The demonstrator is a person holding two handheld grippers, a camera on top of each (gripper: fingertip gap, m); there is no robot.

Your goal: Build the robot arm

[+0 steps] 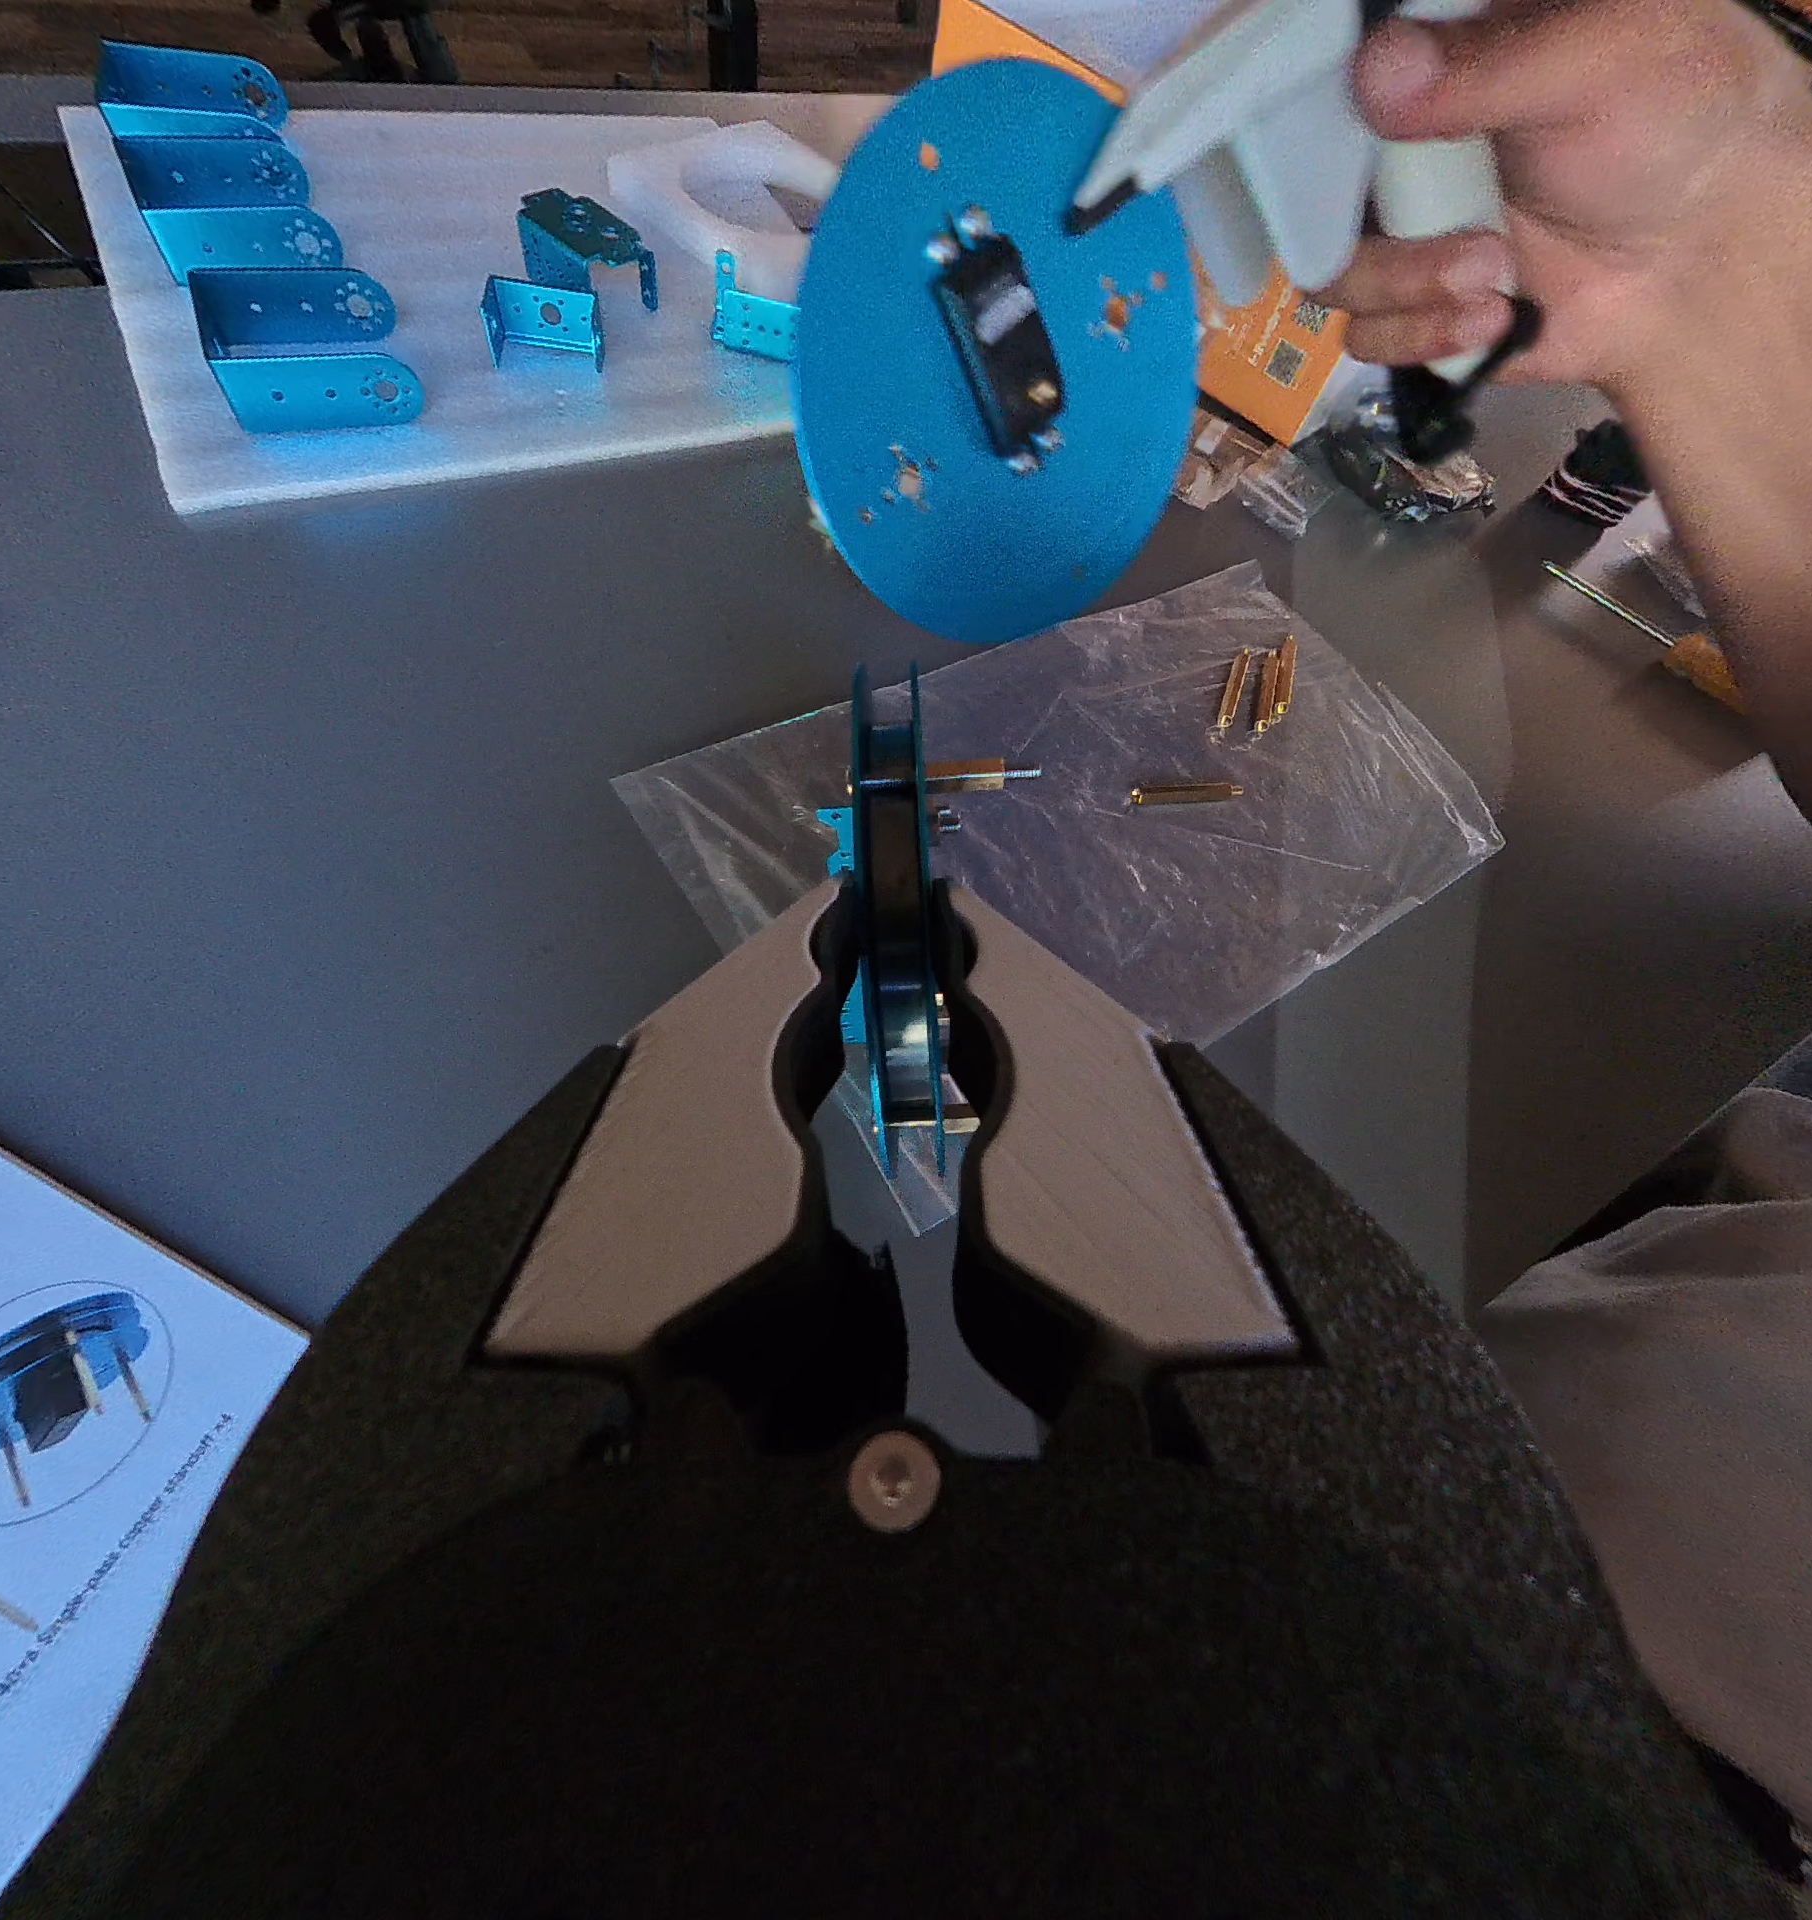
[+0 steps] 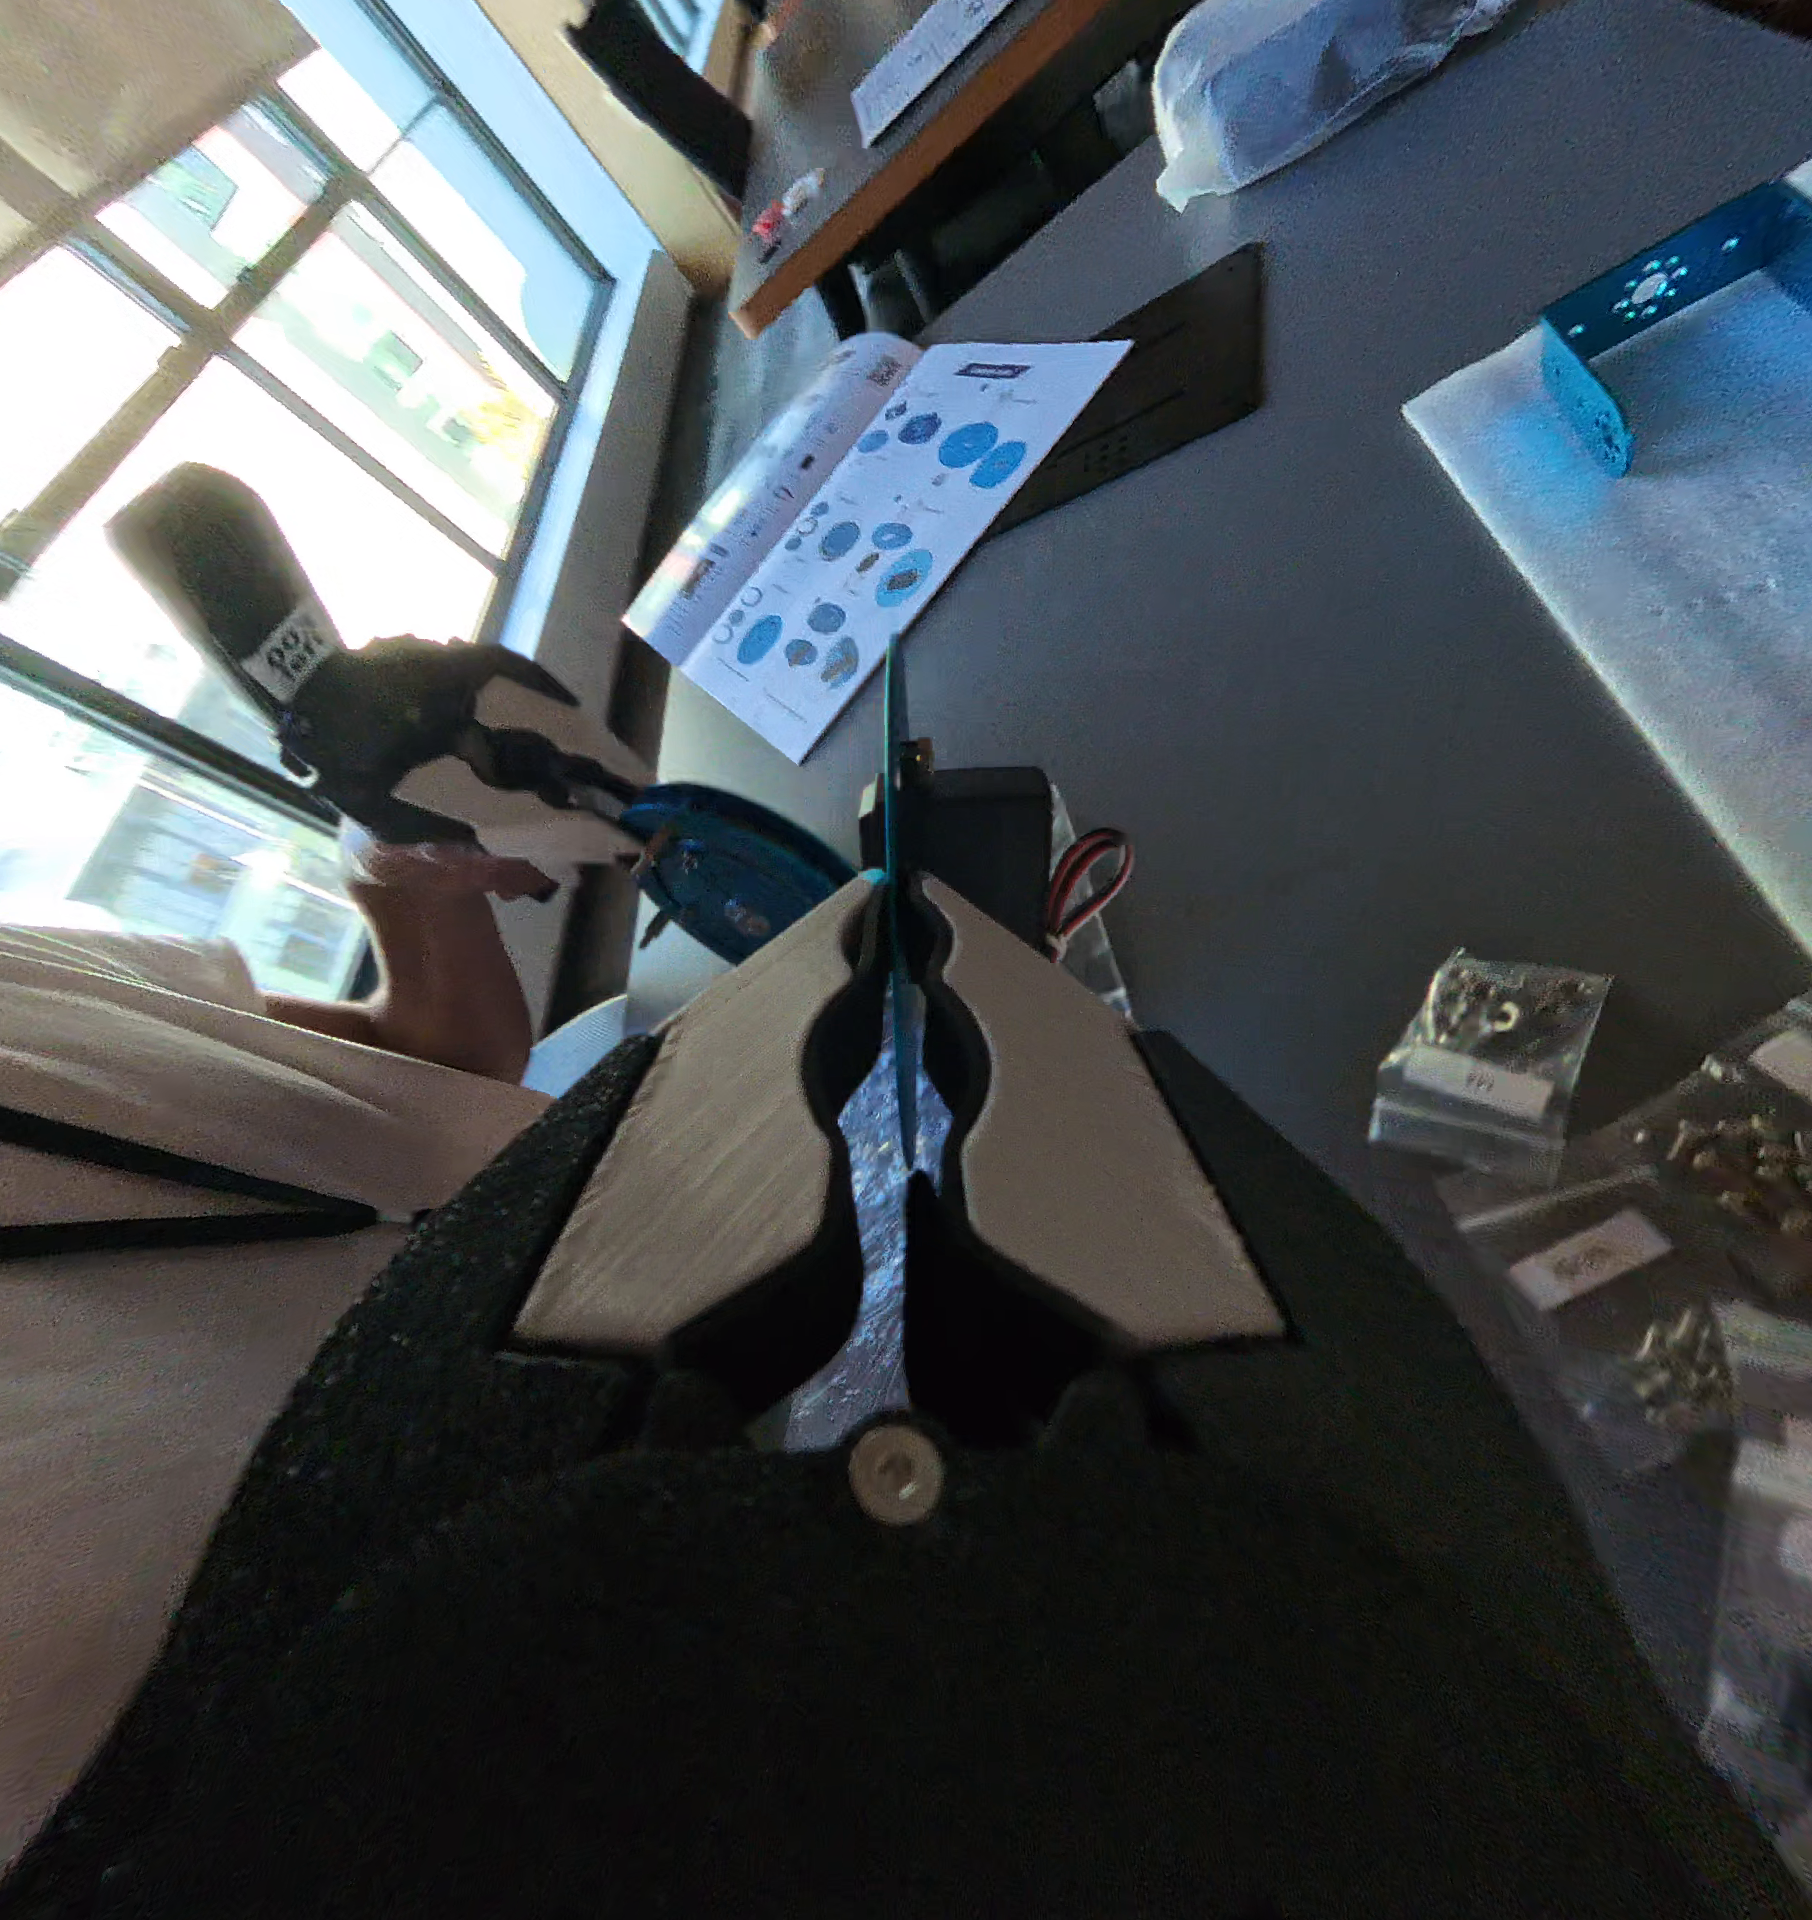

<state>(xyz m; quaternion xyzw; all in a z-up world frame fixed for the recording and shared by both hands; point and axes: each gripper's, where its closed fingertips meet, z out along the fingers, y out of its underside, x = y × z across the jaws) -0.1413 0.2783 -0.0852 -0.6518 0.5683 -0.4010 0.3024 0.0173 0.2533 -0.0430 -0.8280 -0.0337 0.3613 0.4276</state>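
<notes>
My left gripper [image 1: 889, 904] is shut on a blue double-disc assembly [image 1: 894, 997], seen edge-on, and holds it above a clear plastic bag [image 1: 1141, 894]. My right gripper [image 2: 894, 899] is shut on the rim of a round blue plate [image 2: 894, 748] that carries a black servo [image 2: 985, 821] with red and black wires. In the left wrist view that plate [image 1: 985, 520] hangs in the air face-on, held by the right gripper [image 1: 1089, 208]. In the right wrist view the left gripper [image 2: 621, 821] holds its disc assembly [image 2: 725, 883] to the left of the plate.
Several brass standoffs [image 1: 1257, 691] lie on the bag. Blue brackets [image 1: 258, 249] sit on a white foam sheet [image 1: 445, 436] at the back. An open manual [image 2: 881, 520], a black plate [image 2: 1162, 384] and bags of screws [image 2: 1484, 1039] lie on the grey table [image 1: 362, 727]. A person leans in at the right. My hands' fingertips stand some 20 centimeters from each other.
</notes>
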